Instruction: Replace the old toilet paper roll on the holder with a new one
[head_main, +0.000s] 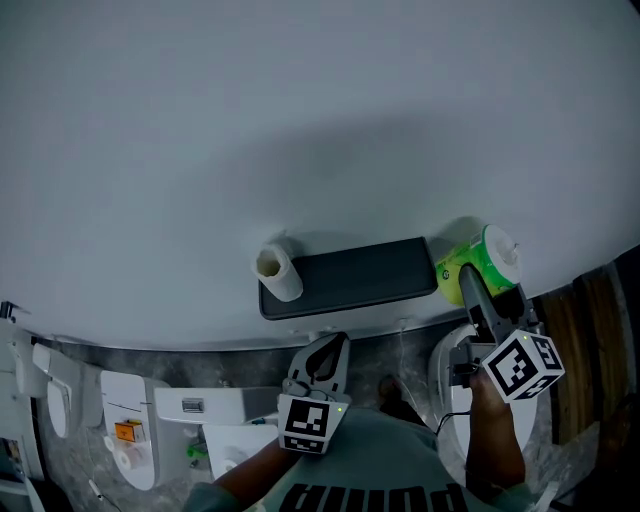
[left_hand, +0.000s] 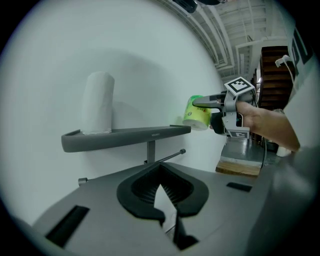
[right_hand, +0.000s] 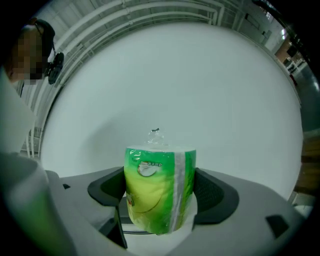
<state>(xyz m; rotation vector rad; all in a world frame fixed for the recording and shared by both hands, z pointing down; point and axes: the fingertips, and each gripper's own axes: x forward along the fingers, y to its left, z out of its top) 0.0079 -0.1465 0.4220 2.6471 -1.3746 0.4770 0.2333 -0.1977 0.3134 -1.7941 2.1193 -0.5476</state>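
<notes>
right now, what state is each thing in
old roll: upright on the shelf's left end, off the rod
shelf: holds only the old roll
rod: bare
new roll: wrapped, held near the shelf's right end
left gripper: fingers shut, empty
right gripper: fingers shut on the new roll

head view: steeply down onto shelf (head_main: 345, 275) | left gripper view: low, near, same shelf sideways | right gripper view: close to wall (right_hand: 210, 80)
</notes>
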